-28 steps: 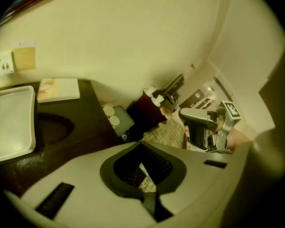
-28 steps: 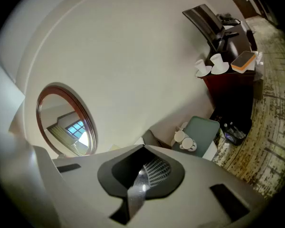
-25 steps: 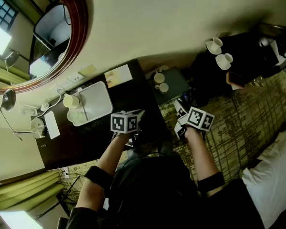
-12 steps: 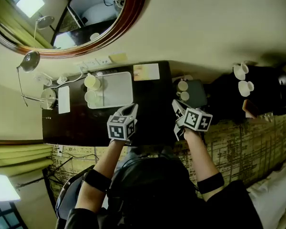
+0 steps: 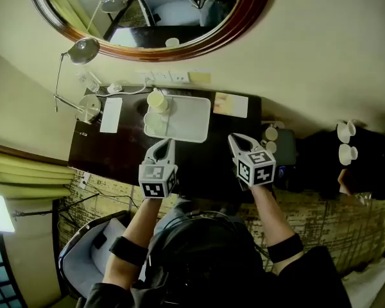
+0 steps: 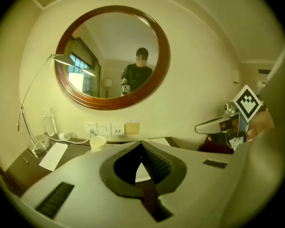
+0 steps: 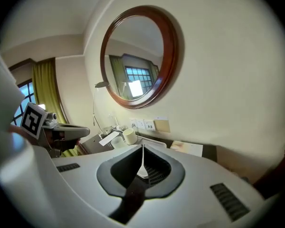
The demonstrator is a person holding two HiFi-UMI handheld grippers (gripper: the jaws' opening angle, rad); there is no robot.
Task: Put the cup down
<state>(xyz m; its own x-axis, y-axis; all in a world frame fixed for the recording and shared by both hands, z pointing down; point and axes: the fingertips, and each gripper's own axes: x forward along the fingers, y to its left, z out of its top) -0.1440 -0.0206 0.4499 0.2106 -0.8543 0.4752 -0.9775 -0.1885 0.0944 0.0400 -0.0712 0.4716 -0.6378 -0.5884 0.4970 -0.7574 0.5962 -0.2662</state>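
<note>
Facing: you've swung square to the surface [image 5: 119, 156]; cup [image 5: 157, 100] now ahead.
Grippers: left gripper [image 5: 167, 145] and right gripper [image 5: 236, 140] closed, empty.

mirror [image 5: 147, 15]: round, wood frame, wall above desk [image 5: 115, 156]
tray [image 5: 189, 117]: white, desk back-centre
lamp [image 5: 83, 50]: desk left end
sockets [image 5: 163, 77]: wall behind desk
</note>
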